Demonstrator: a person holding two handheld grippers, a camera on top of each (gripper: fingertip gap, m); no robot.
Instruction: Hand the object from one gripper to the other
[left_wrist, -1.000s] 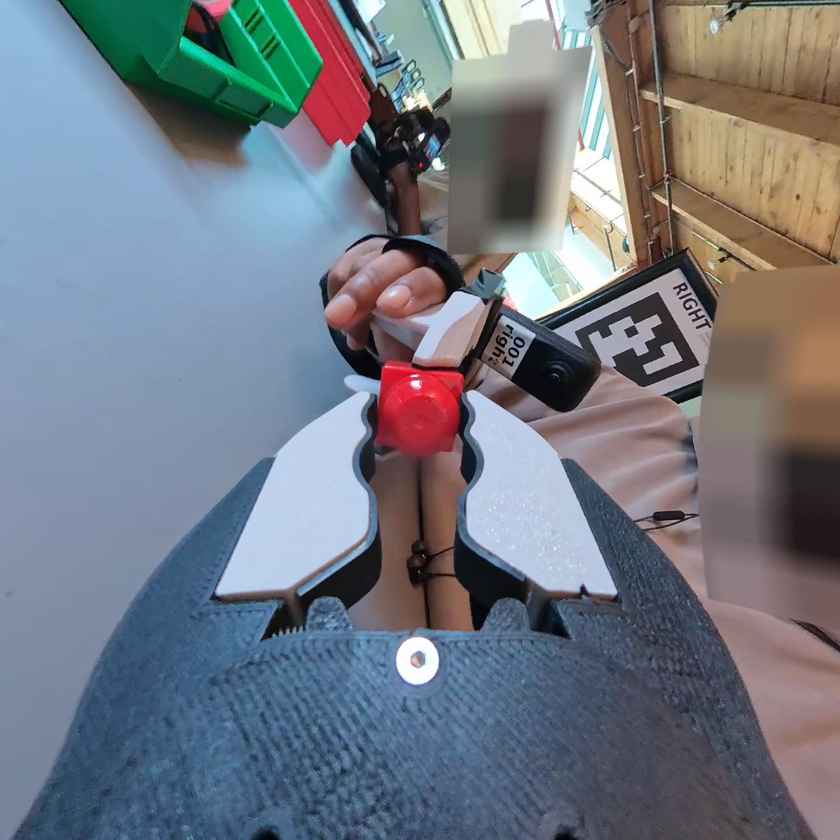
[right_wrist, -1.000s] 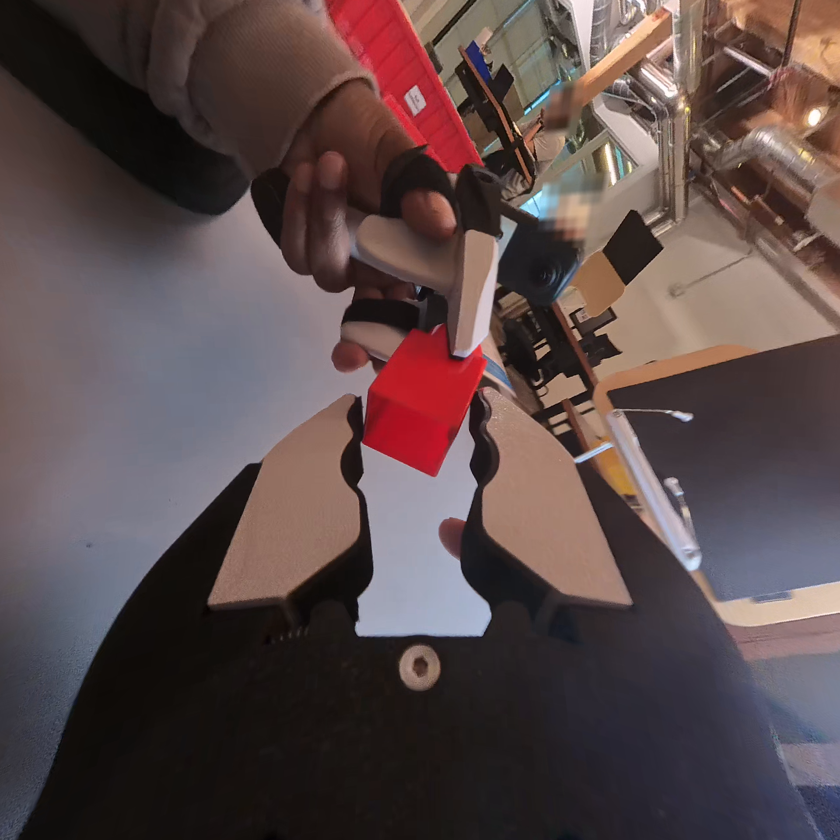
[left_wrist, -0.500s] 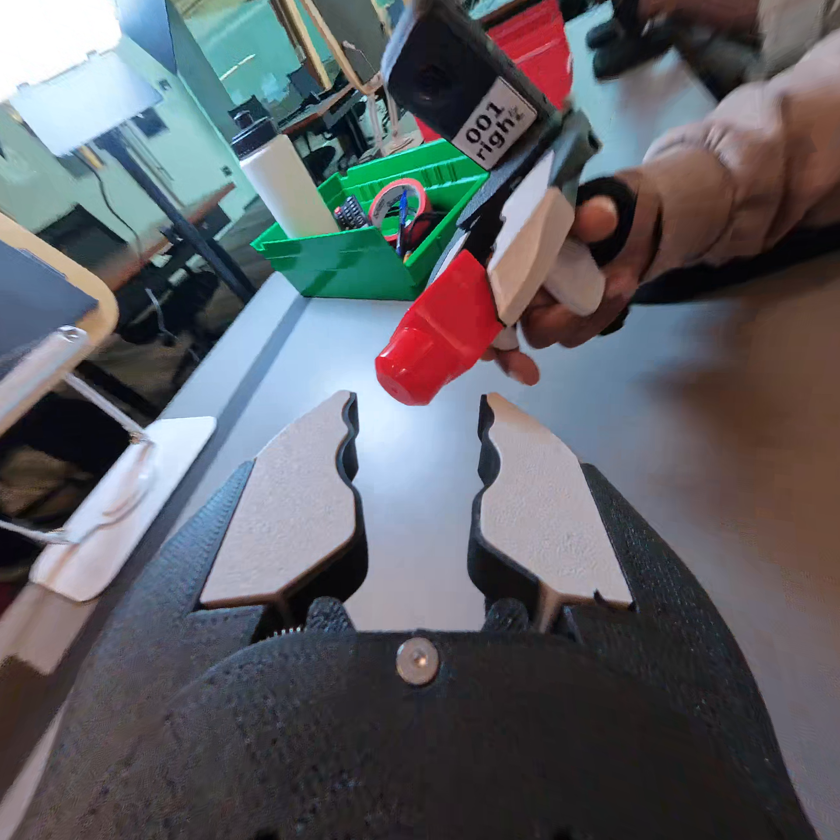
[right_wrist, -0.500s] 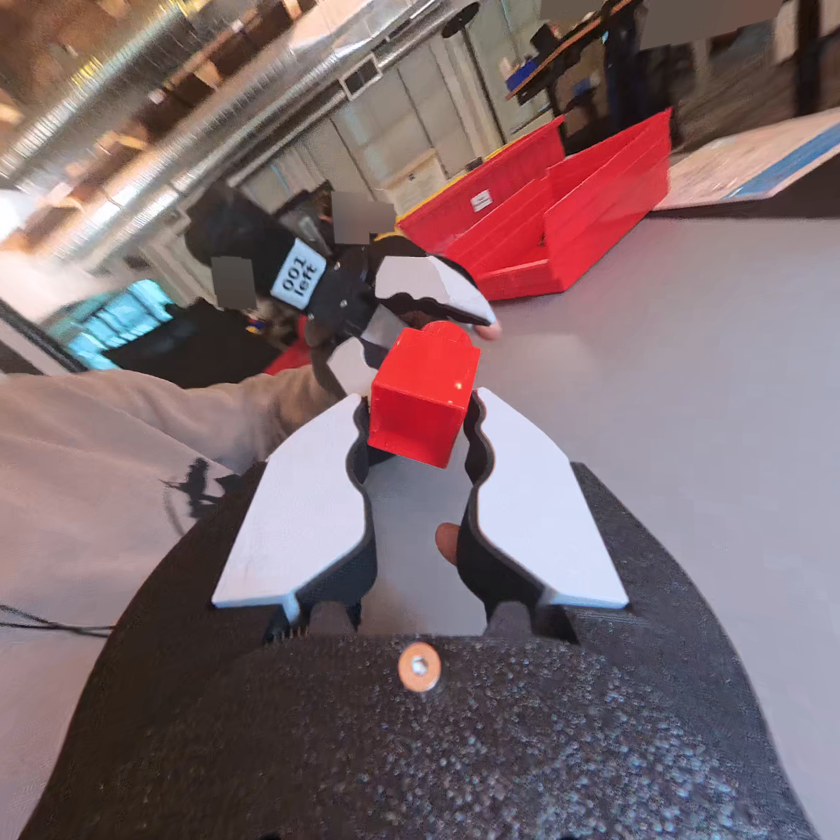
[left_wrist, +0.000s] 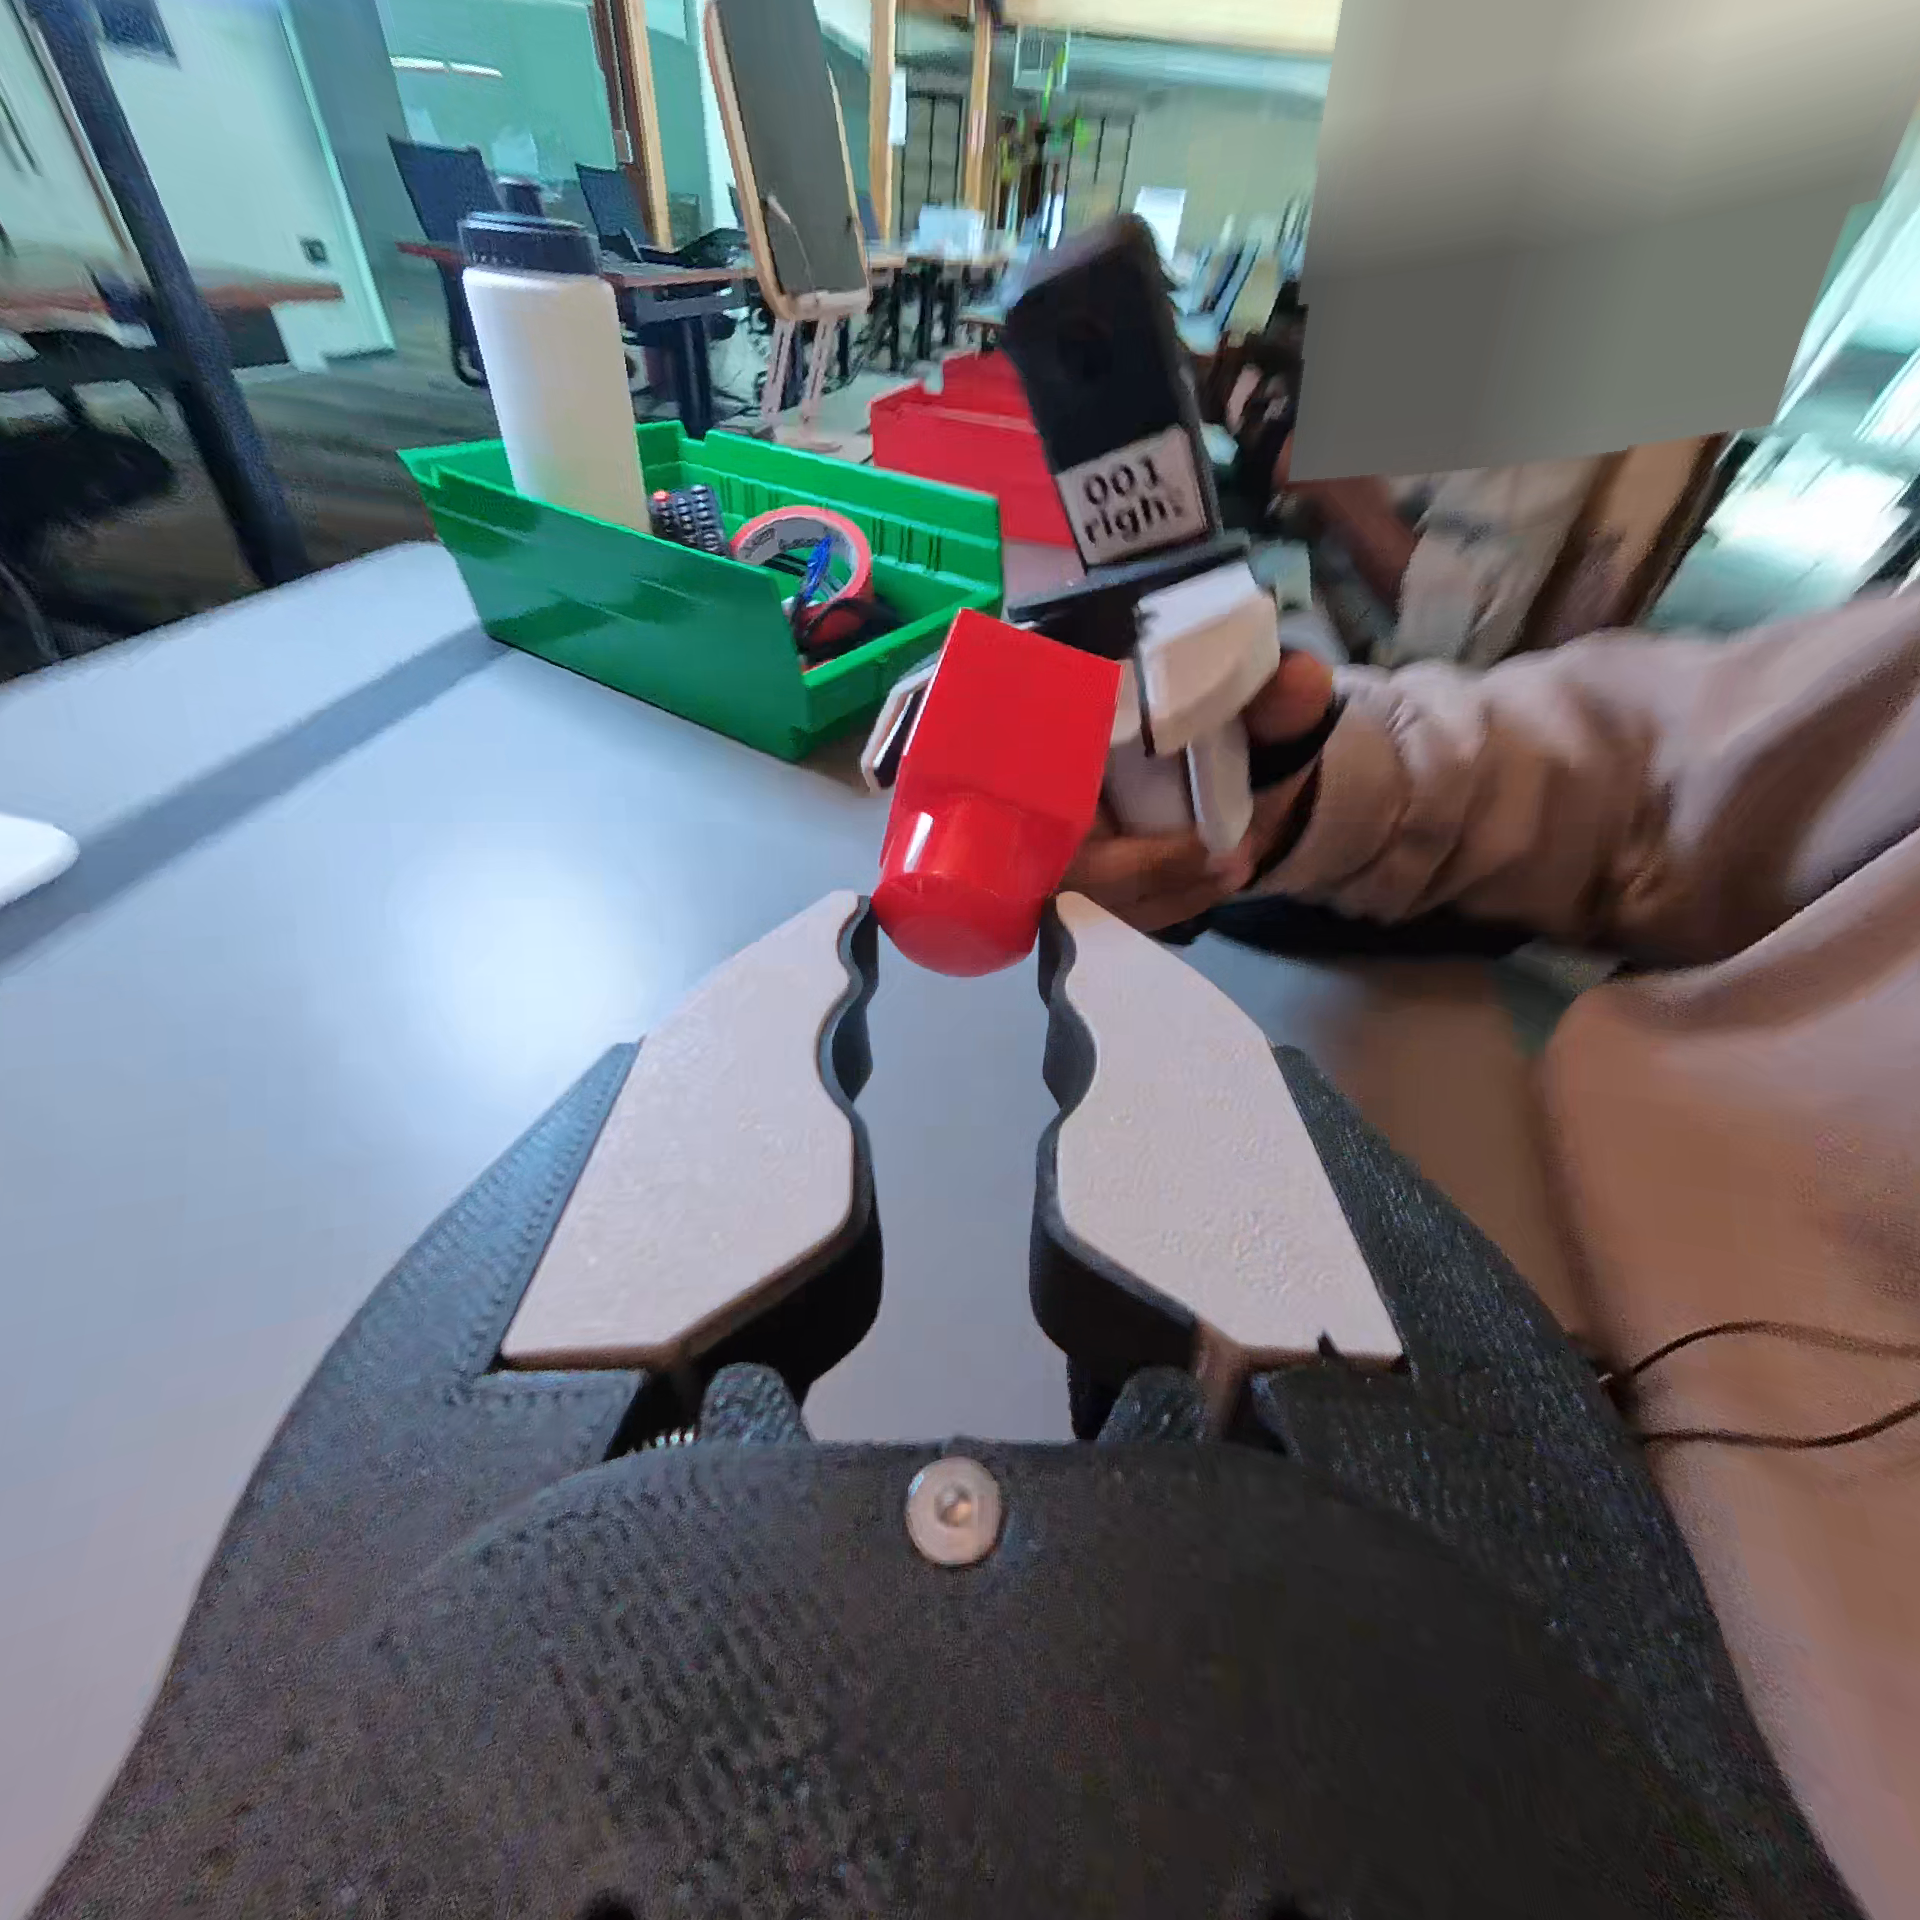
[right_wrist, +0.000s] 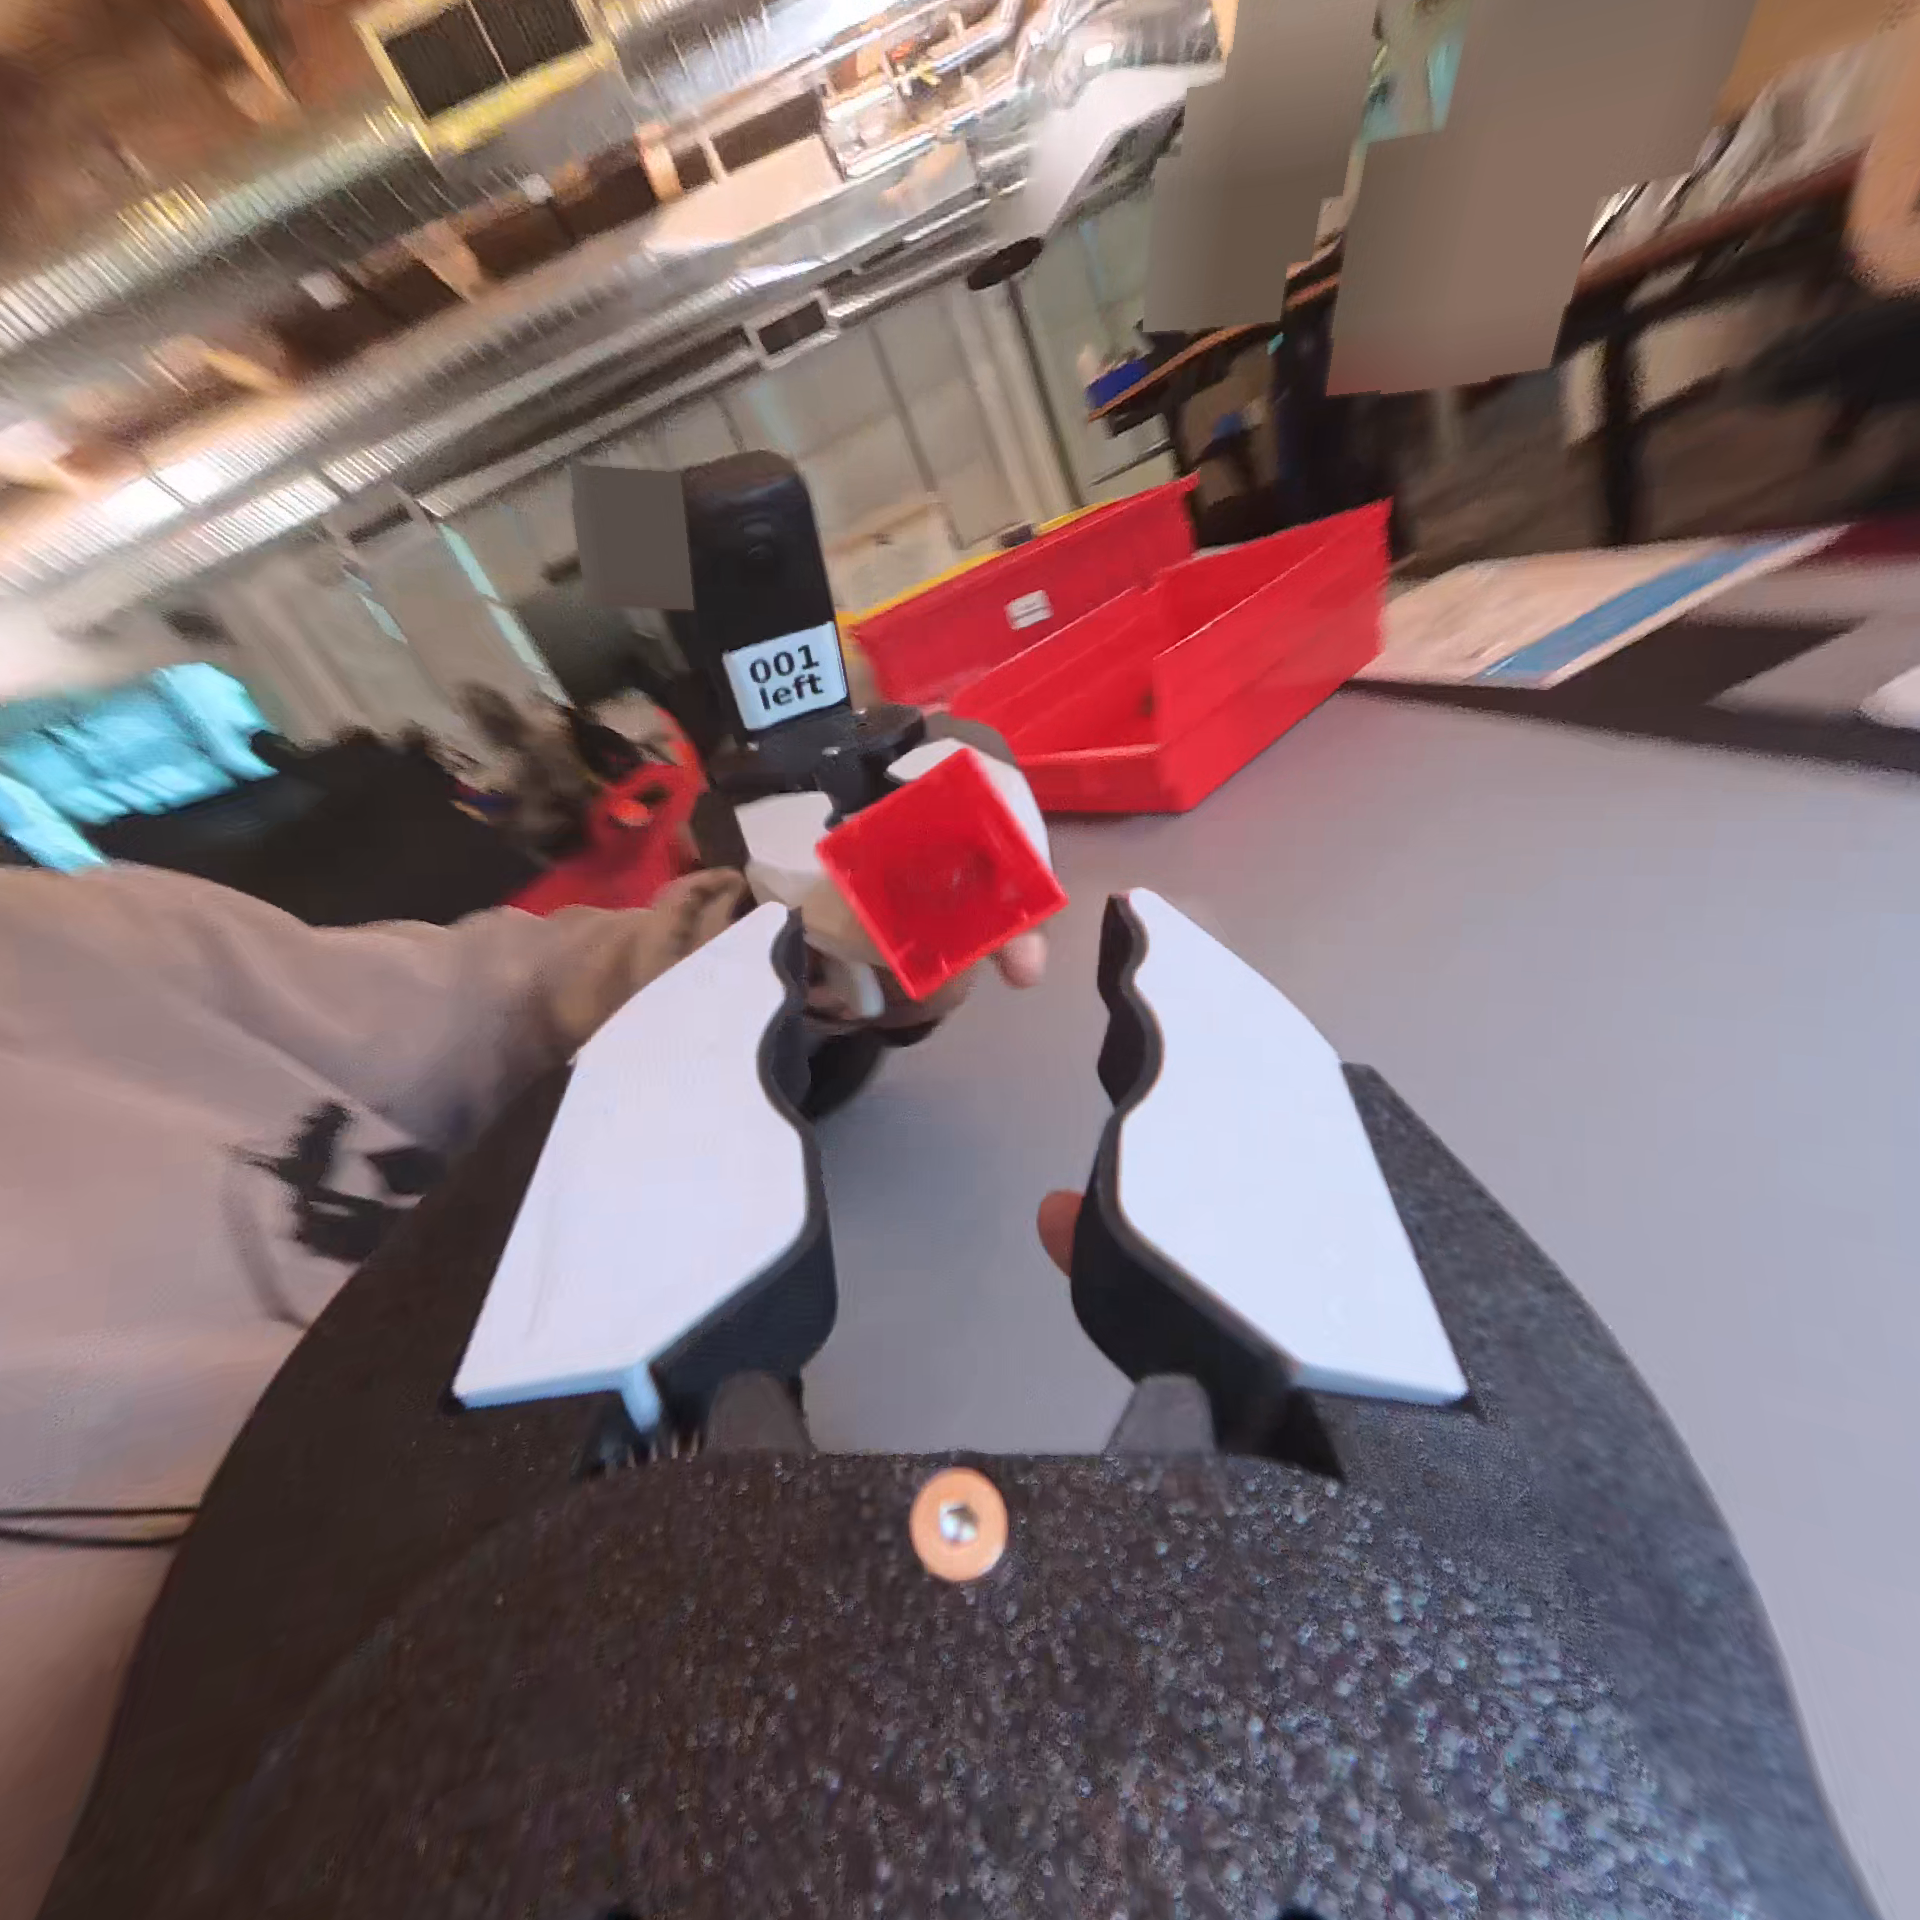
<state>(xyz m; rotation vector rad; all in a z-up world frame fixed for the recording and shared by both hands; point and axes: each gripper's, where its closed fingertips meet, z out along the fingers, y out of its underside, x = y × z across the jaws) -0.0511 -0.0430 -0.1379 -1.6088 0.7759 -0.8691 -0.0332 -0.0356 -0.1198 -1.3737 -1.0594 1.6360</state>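
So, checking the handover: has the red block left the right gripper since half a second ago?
Yes. In the right wrist view the red block now sits beyond the fingertips of the right gripper, toward the red bin, clamped in the left gripper.

Red block (left_wrist: 997, 769), pale grey fingers (left_wrist: 717, 1132) on black textured bodies, grey worktop (left_wrist: 312, 935), green bin (left_wrist: 644, 613), red bins (right_wrist: 1174, 665).

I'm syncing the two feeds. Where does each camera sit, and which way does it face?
Left wrist view: on the left gripper, looking along its fingers at the red block and the right gripper; right sleeve shows.
Right wrist view: on the right gripper, facing the left gripper; left sleeve, fingertip show.
Shared: red block, grey table.
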